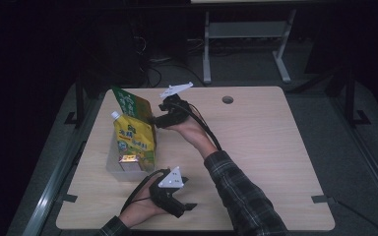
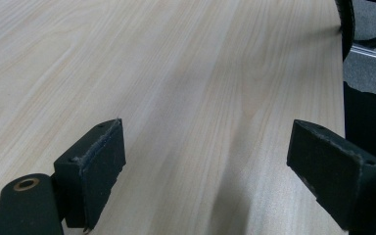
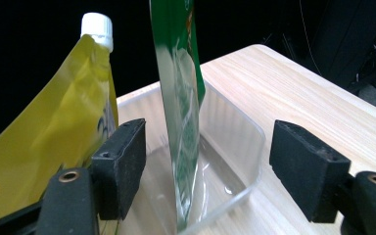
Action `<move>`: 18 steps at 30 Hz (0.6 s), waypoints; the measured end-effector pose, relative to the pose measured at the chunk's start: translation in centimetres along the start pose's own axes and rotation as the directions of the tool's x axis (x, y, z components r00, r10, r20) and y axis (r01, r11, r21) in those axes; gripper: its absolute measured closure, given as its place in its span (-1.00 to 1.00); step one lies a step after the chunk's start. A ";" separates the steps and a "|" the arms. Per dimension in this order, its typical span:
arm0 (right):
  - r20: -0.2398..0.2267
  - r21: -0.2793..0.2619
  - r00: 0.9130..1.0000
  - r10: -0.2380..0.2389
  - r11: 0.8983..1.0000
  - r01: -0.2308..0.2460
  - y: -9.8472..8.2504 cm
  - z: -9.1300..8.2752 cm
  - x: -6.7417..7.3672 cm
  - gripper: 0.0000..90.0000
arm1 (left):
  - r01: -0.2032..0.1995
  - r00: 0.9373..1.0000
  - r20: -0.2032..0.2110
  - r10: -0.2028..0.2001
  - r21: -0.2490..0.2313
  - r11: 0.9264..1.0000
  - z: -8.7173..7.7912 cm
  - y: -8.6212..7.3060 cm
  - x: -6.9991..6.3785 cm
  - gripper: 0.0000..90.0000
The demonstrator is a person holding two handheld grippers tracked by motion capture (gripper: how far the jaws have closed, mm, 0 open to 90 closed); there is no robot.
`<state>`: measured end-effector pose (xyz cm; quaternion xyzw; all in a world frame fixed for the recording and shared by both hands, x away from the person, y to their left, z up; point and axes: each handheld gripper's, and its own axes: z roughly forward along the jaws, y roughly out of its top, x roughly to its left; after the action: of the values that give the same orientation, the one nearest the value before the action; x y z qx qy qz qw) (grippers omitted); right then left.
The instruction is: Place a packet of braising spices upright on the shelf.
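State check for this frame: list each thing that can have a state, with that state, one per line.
Green pouch: upright on edge in the clear bin, between open jaws, not gripped.
Yellow pouch: standing in the bin, white cap on.
Clear bin: on the table.
Right gripper: open.
Left gripper: open, over bare table.

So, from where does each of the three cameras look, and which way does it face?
High view: above the person's side, looking forward and down on the table; both forearms and claws show.
Left gripper view: rides on the left claw, facing bare tabletop between open jaws.
Right gripper view: rides on the right claw, facing the green pouch in the clear tub.
Shared: high and right views show the yellow pouch.
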<state>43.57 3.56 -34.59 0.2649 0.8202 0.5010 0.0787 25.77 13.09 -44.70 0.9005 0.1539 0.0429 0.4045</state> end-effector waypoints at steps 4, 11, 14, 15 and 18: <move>0.000 0.004 1.000 0.000 1.000 0.000 -0.8 -1.5 -0.4 -0.35 | 0.003 1.000 0.000 -0.003 -0.001 1.000 0.0 0.0 0.0 -0.70; 0.002 0.014 1.000 -0.006 1.000 0.006 -2.4 -3.9 -0.8 -0.34 | 0.007 1.000 0.001 -0.007 0.004 1.000 -0.1 0.0 0.1 -0.69; 0.008 0.023 1.000 -0.008 1.000 0.008 -3.7 -5.3 -1.2 -0.35 | 0.006 1.000 -0.001 -0.006 0.002 1.000 -0.2 0.0 0.2 -0.69; 0.008 0.023 1.000 -0.008 1.000 0.008 -3.7 -5.3 -1.2 -0.35 | 0.008 1.000 0.001 -0.008 0.001 1.000 -0.2 0.0 0.2 -0.69; 0.016 0.026 1.000 0.001 1.000 -0.001 -4.9 -6.4 -1.5 -0.35 | 0.015 1.000 -0.001 -0.015 0.001 1.000 -0.3 0.0 0.3 -0.69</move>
<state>40.62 -3.96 -35.92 0.2702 0.8258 0.4882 0.0817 25.95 13.41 -44.49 0.8996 0.1610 0.0400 0.4041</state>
